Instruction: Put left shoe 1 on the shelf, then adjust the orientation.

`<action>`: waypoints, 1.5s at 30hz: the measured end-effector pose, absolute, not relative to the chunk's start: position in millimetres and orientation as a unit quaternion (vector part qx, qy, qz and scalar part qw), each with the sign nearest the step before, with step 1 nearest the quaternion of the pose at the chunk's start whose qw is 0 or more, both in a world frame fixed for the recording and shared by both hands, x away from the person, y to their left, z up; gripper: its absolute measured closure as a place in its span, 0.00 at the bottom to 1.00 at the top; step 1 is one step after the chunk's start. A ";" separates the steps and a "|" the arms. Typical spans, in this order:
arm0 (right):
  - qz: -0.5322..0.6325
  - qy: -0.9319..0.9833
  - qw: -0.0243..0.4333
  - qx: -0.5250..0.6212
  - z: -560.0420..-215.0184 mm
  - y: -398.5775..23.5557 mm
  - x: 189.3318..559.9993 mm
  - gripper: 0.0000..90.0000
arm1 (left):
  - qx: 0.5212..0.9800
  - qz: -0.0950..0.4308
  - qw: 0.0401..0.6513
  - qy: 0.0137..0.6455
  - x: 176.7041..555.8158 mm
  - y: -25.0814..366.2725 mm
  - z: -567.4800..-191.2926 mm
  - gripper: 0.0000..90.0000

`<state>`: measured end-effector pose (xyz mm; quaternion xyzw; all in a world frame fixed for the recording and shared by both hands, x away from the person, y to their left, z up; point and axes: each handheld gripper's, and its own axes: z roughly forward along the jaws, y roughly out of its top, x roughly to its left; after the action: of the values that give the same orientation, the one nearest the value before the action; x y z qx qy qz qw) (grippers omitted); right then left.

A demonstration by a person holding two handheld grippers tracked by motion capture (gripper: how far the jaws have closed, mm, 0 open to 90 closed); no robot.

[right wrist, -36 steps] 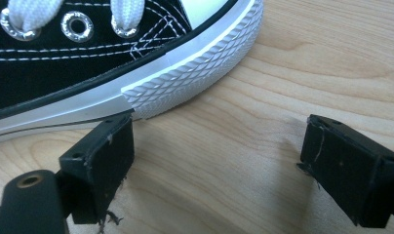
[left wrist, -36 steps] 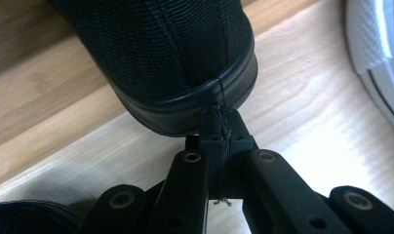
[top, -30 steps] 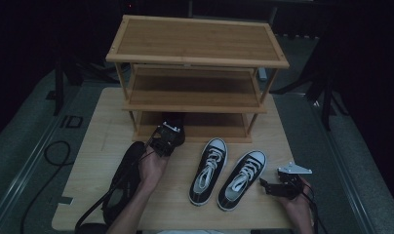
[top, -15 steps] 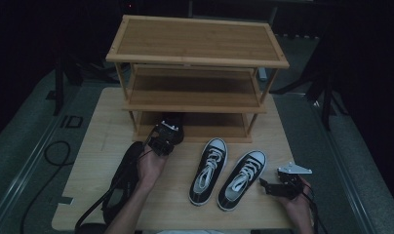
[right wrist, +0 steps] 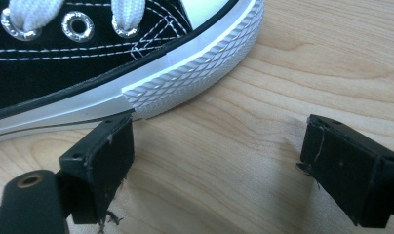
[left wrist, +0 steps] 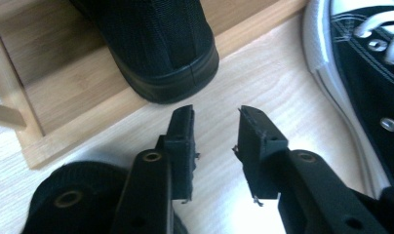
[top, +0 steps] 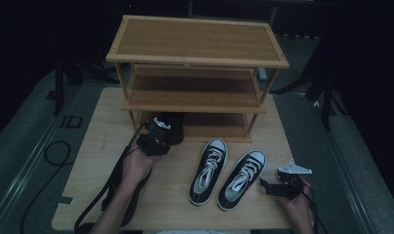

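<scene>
Beside the rack (top: 195, 73), at its left front corner, your left gripper (top: 156, 139) had just opened its jaws. Nothing was between them. The black shoe (left wrist: 156, 44) sat with its heel on the rack's bottom shelf, just past your jaws and not touching them. A moment earlier your jaws were shut down low by that shoe; now your hand was a bit higher and farther back from it. So it looked like you had let go, and that shoe was put away. Another black shoe (top: 124, 180) lay on the table in front of the rack, under your left arm. It may go next. The two sneakers (top: 226, 170) lay in front of the rack's middle. Farther right, your right gripper (top: 275, 187) stayed still, jaws wide open and empty, just beside the right sneaker (right wrist: 88, 63).
</scene>
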<state>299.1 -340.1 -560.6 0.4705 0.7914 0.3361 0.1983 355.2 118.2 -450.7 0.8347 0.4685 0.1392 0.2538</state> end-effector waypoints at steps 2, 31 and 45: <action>0.336 0.791 0.198 0.470 -560.6 -340.1 299.1 0.14 | 0.835 0.136 0.255 0.468 351.8 126.0 -445.3 0.72; 0.336 0.792 0.199 0.470 -560.6 -340.1 299.0 0.14 | 0.785 0.130 0.279 0.537 318.7 266.9 -483.1 0.82; 0.336 0.791 0.199 0.471 -560.6 -339.9 298.9 0.14 | 0.819 0.088 0.240 0.514 316.4 270.5 -524.1 1.00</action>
<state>298.9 -339.9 -560.6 0.4710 0.7912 0.3357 0.1988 316.4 270.5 -524.1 0.8186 0.5143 0.0881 0.2399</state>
